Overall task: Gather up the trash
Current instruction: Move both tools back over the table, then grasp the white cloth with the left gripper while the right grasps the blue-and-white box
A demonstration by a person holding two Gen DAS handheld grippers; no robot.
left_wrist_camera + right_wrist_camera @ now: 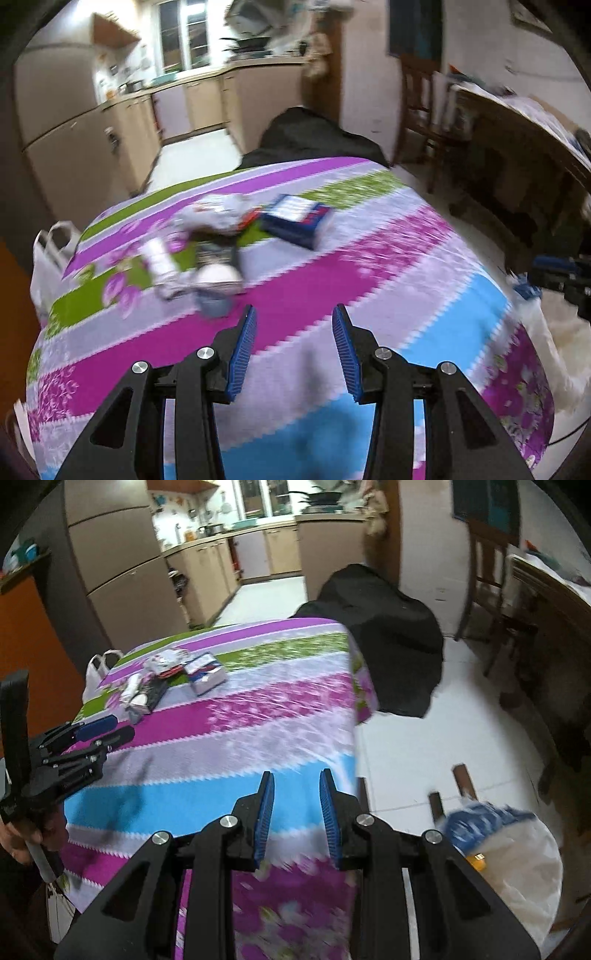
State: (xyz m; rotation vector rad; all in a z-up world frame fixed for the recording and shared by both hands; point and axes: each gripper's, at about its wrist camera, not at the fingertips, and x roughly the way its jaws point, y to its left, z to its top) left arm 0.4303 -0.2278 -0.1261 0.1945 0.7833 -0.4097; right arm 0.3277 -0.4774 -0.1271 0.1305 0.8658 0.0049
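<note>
1. The trash [221, 240] lies in a loose heap on the far left part of the table [369, 288]: crumpled wrappers, a blue carton [299, 219], a pale tube.
2. It looks light, soft and crushable; the carton is probably stiffer, so pinch its short sides and take the wrappers by a fold.
3. The left gripper [293, 343] hovers near the heap, jaws apart, empty.
4. The right gripper [297, 812] hangs over the table's right edge, jaws apart, empty.
5. A white bag [517, 871] waits on the floor beside that edge; the cloth between is bare.
</note>
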